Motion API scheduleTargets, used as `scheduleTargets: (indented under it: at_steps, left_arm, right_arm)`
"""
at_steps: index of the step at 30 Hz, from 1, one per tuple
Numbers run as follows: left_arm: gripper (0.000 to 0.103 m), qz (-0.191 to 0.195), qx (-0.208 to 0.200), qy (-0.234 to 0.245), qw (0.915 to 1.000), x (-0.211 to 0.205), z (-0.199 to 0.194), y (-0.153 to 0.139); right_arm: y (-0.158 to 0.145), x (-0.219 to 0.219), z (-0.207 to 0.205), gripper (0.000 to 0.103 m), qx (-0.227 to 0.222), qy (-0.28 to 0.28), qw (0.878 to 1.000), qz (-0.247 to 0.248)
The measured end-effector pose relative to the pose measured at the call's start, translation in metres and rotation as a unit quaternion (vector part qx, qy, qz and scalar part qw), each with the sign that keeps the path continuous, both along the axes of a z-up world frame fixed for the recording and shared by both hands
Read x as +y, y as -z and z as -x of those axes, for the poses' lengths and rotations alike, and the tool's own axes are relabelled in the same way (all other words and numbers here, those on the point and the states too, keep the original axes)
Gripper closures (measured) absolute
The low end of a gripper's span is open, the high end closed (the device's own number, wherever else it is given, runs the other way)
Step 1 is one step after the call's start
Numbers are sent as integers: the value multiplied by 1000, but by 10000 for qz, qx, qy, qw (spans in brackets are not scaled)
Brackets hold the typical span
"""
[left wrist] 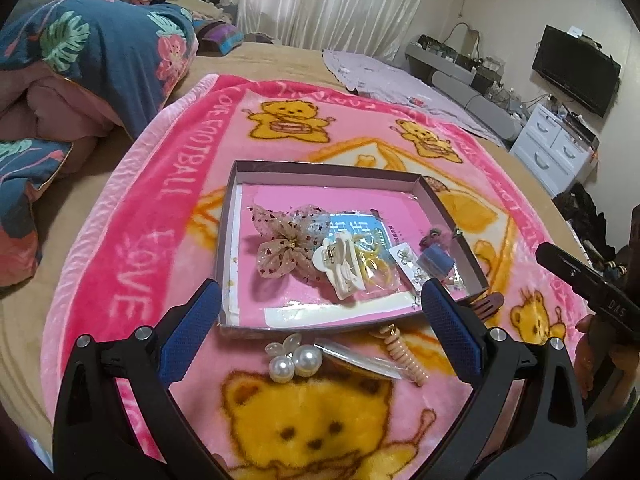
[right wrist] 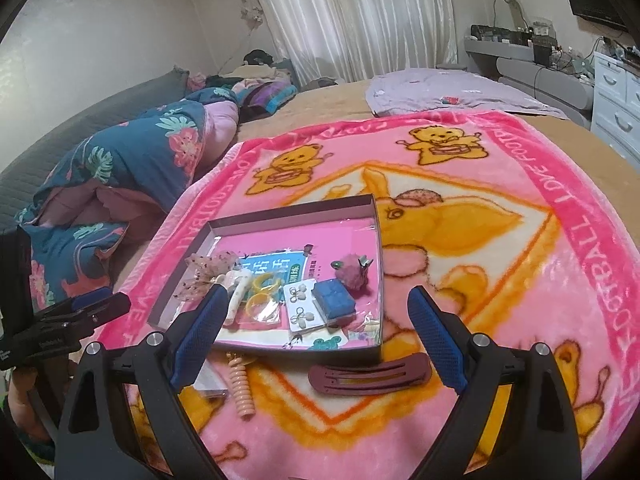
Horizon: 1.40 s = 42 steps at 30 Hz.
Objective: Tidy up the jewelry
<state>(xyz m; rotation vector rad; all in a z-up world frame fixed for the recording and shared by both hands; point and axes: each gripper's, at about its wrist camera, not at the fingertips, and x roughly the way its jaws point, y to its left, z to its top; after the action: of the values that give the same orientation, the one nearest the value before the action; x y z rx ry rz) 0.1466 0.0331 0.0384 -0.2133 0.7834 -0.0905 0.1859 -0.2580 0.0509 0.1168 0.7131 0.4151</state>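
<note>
A shallow cardboard box (left wrist: pixel 320 169) (right wrist: pixel 375 236) lies on the pink bear blanket. It holds a fabric bow (left wrist: pixel 280 248), a white claw clip (left wrist: pixel 340 268), yellow hair ties (right wrist: pixel 264 292), an earring card (right wrist: pixel 304 308), a small blue box (right wrist: pixel 334 298) and a pink pom-pom (right wrist: pixel 354 274). In front of the box lie a pearl hair tie (left wrist: pixel 292 360), a coiled hair tie (right wrist: pixel 242 384) and a maroon hair clip (right wrist: pixel 368 376). My left gripper (left wrist: pixel 320 300) hovers open above the box's near edge. My right gripper (right wrist: pixel 318 296) is open and empty over the near right corner.
The pink blanket (left wrist: pixel 160 208) covers a tan bed. A folded floral quilt (left wrist: pixel 92 52) lies at the left and a lilac sheet (right wrist: pixel 440 88) at the back. White drawers (left wrist: pixel 556 148) and a TV (left wrist: pixel 576 68) stand at the right. A clear packet (left wrist: pixel 360 360) lies beside the pearls.
</note>
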Motion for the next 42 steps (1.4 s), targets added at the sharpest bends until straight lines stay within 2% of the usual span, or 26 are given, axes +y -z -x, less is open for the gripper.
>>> scheduleTargets:
  at_steps: [11,30,42]
  left_arm:
    - [10,-170,-154,-92,9997,3,25,-9]
    - [10,-427,-162,-268,9986,13,67,-10]
    - [10,-629,-167,-186,9977,4,90,-6]
  right_arm:
    - [-10,1,26,13,-137,-159,9998,60]
    - [-20,3,65,13,-286,-403,9986,169]
    - [-21,11,87,12,-389,-677,9965,310]
